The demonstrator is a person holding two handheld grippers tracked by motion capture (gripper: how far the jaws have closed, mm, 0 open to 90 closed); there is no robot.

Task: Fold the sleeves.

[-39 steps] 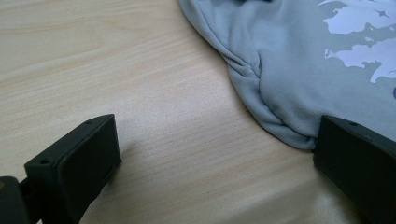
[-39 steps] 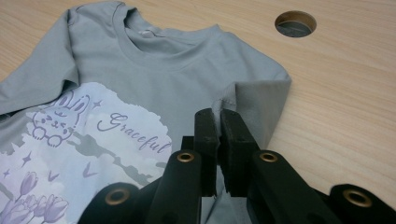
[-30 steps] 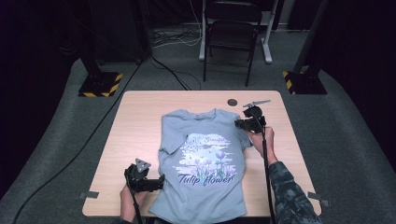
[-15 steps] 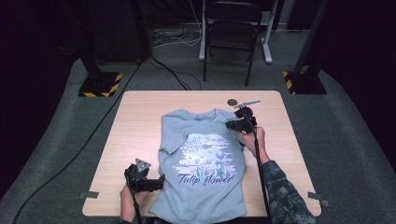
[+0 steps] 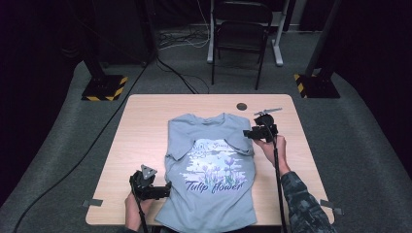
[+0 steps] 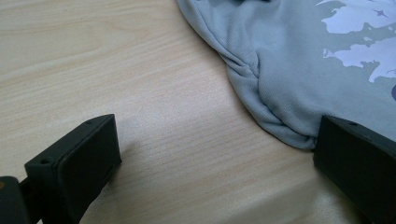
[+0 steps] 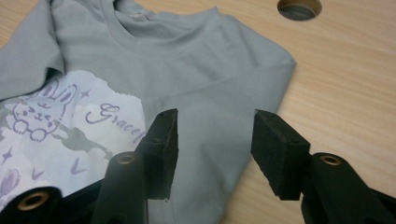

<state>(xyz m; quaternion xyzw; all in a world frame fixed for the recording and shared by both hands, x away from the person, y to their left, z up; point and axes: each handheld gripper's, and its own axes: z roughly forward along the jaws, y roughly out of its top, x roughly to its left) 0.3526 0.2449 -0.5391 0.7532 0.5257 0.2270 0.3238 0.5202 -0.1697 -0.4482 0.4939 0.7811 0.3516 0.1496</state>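
Grey cotton covers the middle of the wooden table (image 5: 145,126) — a t-shirt (image 5: 209,165) lying flat, print up, its right sleeve folded in over the chest; we hold the left gripper (image 5: 165,190) at the shirt's lower left edge, jaws wide apart, one beside the hem, nothing pinched; our right gripper (image 7: 212,147) hangs over the folded sleeve — its jaws have just been opening, apart with nothing between them.

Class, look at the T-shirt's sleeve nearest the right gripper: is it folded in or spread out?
Folded in. The sleeve lies over the grey T-shirt, its fold line at the shoulder; the right gripper, jaws just opening, hovers above it.
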